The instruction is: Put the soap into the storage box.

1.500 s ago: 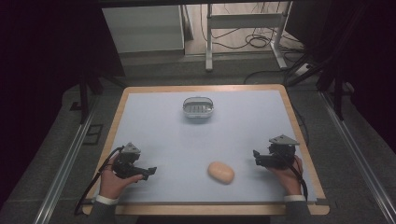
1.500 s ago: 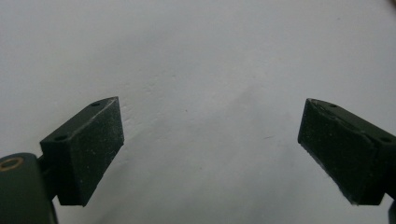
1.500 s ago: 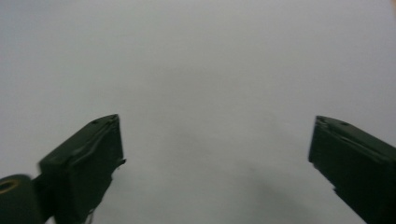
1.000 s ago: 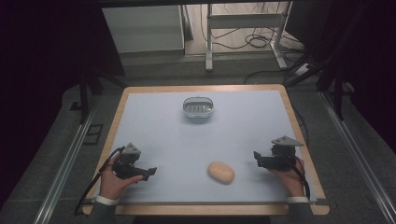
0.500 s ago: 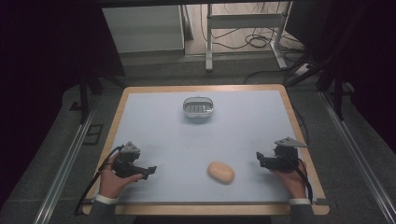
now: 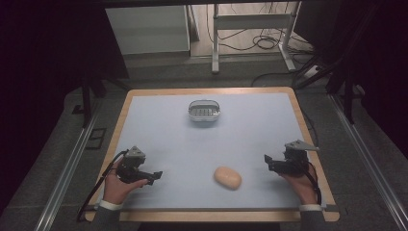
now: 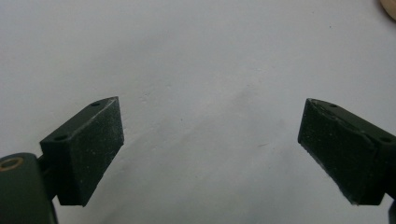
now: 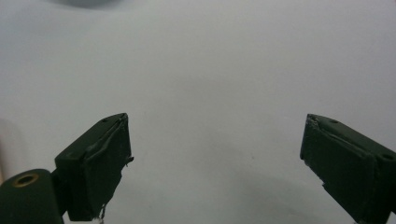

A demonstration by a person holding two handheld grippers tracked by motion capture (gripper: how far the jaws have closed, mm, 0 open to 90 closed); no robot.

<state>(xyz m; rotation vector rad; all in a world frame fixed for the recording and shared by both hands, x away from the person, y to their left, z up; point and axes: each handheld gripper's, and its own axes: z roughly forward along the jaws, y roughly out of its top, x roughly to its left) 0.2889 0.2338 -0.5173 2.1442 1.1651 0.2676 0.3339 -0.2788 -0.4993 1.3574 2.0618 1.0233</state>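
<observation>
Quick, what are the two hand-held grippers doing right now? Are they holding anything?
Left hand-held gripper: open, holding nothing.
Right hand-held gripper: open, nothing between its jaws, which have just been closing a little.

A metal basket [image 6: 204, 111] sits on the far table [image 6: 260, 139].

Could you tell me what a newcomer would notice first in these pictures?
Probably the tan bread roll lying alone near the front of the pale blue table, between the left hand-held gripper and the right hand-held gripper, both open and empty. Next, the small grey basket toward the table's far edge.
</observation>
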